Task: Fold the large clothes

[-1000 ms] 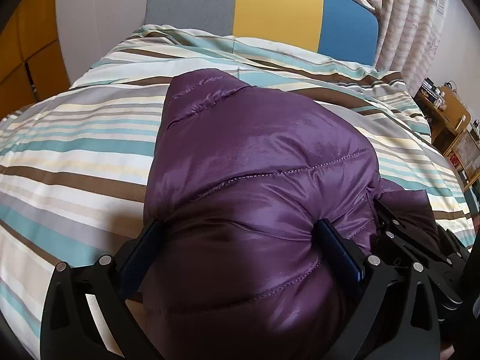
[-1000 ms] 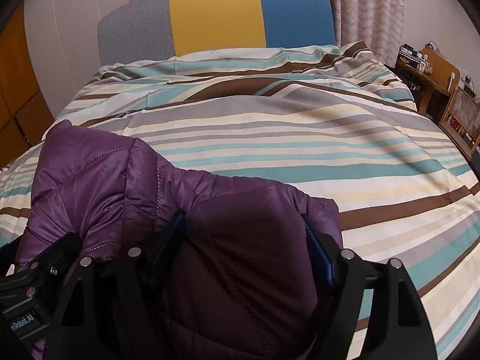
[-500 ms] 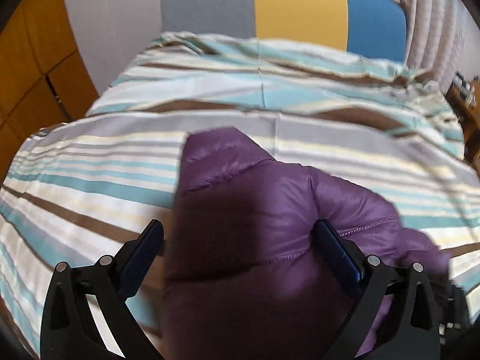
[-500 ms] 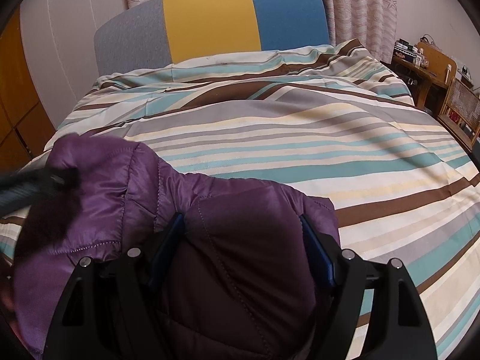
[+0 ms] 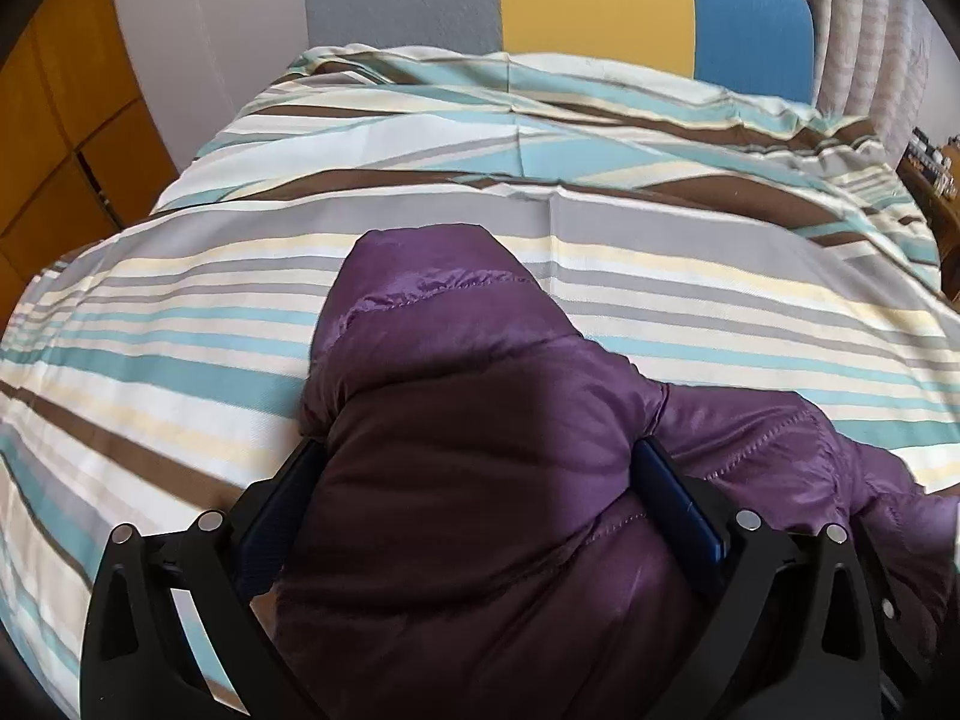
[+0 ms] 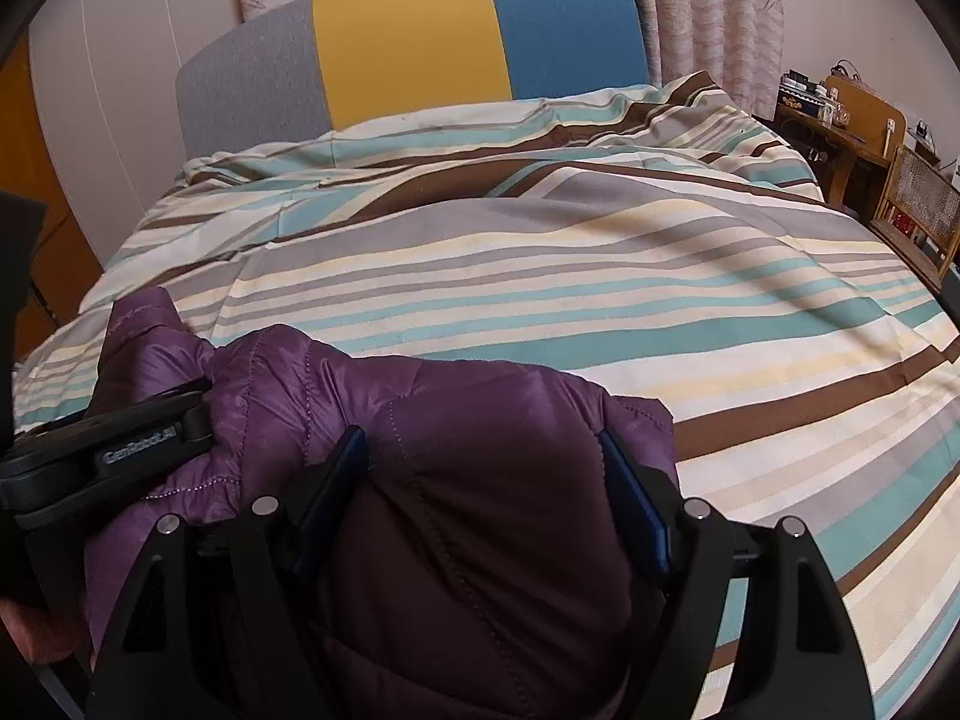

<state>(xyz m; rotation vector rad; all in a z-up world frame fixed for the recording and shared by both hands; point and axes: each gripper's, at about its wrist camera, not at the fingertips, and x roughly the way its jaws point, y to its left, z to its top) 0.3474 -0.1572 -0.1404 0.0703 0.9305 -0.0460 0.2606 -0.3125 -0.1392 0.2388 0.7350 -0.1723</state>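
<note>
While both sets of fingers sit wide, each one is packed with puffy fabric, so I read both as clamped on the purple down jacket (image 5: 480,480).

Left gripper (image 5: 480,492): blue pads pressed into a thick quilted bunch, with a loose end of it poking forward onto the striped duvet (image 5: 180,330). The jacket lies at the near edge of the bed, stretched between my two hands.

Right gripper (image 6: 480,492): same story, pads squeezed against a fat fold near the jacket's right end.

Risks from here, as I judge them:
- Shiny shell is slick and the fill compresses; a quick lift could let a bunch slide out.
- Grips are near each other, so the span between them may sag and fold crooked.
- Duvet could get dragged along if I go low.

Writing: "GenRobot.AI" on the left gripper's side, seen in the right view. Nothing readable on the jacket.
</note>
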